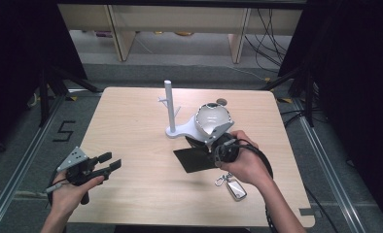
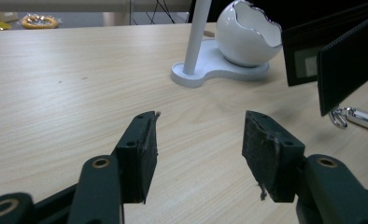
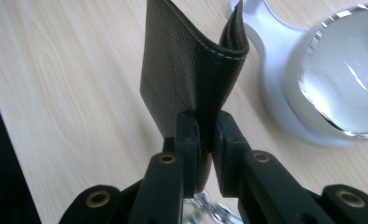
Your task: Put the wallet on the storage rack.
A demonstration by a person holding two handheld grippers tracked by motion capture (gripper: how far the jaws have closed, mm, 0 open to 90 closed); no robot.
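High view: pale wood table, grey floor, black curtains.

Even overhead light keeps the wooden table bright while the room's sides fall into near black. Glare streaks the glossy white egg-shaped bowl, and soft short shadows sit under things. The right gripper view blurs close up on the black wallet.
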